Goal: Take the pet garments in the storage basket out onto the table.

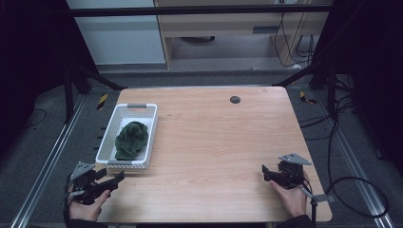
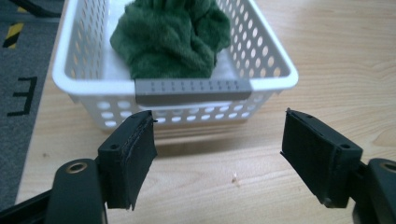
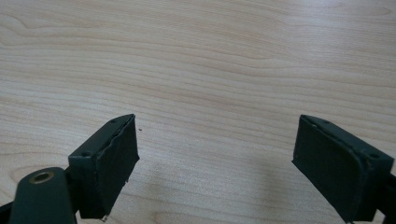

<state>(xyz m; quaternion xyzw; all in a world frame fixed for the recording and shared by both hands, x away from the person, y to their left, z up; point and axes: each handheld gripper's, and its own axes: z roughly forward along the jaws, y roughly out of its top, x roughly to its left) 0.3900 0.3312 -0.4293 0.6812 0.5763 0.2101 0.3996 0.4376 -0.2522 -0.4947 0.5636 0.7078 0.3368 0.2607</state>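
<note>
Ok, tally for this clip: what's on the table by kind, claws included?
White perforated basket: 1
Green cloth, bunched inside the basket: 1
Claws, both open and empty: 2, the left claw and the right claw
Total: 4

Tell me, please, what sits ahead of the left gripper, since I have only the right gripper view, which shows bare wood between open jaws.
Observer: A white perforated basket stands just beyond the left gripper, whose jaws are open.
Operator: Is anything in the basket?
Observer: Yes, a crumpled dark green cloth lies inside it.
Operator: Where does my right gripper sit relative to it?
Observer: The right gripper is at the table's near right corner, far from the basket on the left side.
</note>
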